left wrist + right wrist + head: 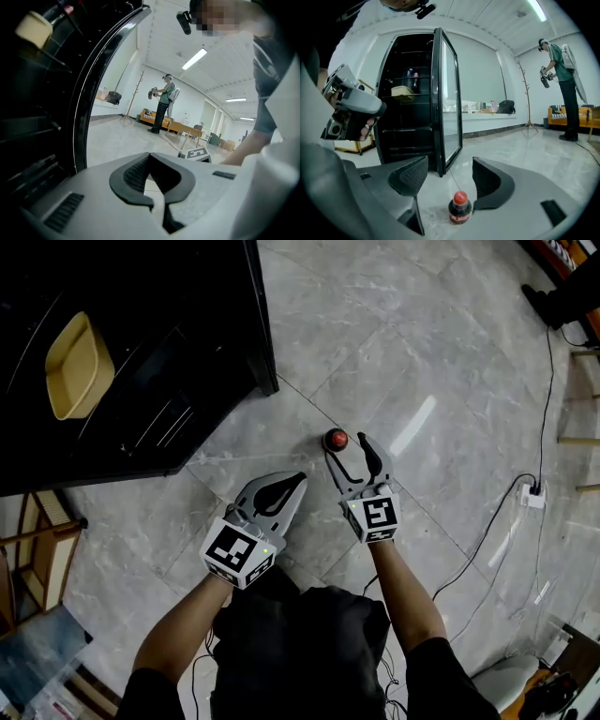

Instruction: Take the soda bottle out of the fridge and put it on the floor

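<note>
The soda bottle (336, 439) with a red cap stands upright on the grey floor, a little way from the black fridge (122, 352). My right gripper (347, 448) is open just behind it and not touching it. In the right gripper view the bottle (459, 207) stands low between the spread jaws of the right gripper (450, 176). My left gripper (298, 480) is shut and empty, to the left of the bottle. In its own view the left gripper (149, 156) has its pads together. The fridge (405, 112) is open, its glass door (444, 98) swung out.
A yellow tub (79, 367) sits on a fridge shelf. Cables and a power strip (534, 495) lie on the floor at right. Wooden furniture (42, 545) stands at left. A person (562, 70) stands far off near a coat stand (528, 93).
</note>
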Motion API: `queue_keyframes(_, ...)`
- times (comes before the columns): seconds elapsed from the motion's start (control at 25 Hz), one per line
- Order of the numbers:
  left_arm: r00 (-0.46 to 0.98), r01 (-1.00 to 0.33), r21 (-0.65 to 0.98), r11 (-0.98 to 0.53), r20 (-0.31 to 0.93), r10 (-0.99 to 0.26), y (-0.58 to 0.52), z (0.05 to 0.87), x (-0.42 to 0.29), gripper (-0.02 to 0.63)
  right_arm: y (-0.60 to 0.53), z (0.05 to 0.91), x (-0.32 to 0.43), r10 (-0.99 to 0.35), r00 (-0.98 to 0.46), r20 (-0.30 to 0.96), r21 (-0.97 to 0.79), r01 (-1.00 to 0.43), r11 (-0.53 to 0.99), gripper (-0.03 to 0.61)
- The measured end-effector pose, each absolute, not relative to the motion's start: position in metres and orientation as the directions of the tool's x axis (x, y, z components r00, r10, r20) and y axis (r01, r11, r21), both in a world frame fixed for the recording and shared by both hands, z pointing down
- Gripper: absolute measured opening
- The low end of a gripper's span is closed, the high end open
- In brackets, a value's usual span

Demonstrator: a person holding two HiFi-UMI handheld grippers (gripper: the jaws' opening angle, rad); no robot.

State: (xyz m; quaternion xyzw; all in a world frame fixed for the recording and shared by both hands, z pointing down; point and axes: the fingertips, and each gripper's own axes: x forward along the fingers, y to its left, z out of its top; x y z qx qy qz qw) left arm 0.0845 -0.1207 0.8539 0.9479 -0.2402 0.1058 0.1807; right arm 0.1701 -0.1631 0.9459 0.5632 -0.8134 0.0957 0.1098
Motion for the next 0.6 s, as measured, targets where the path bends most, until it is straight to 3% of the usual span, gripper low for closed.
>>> queue_keyframes(0.6,0.863,-0.466,0.246,-0.850,0.338,-0.376,-0.122,0.507,0.076,0.006,-0.148,0.554,0.166,-0.936,-0.251,0.248,-0.134,-0.965,0.224,0.298)
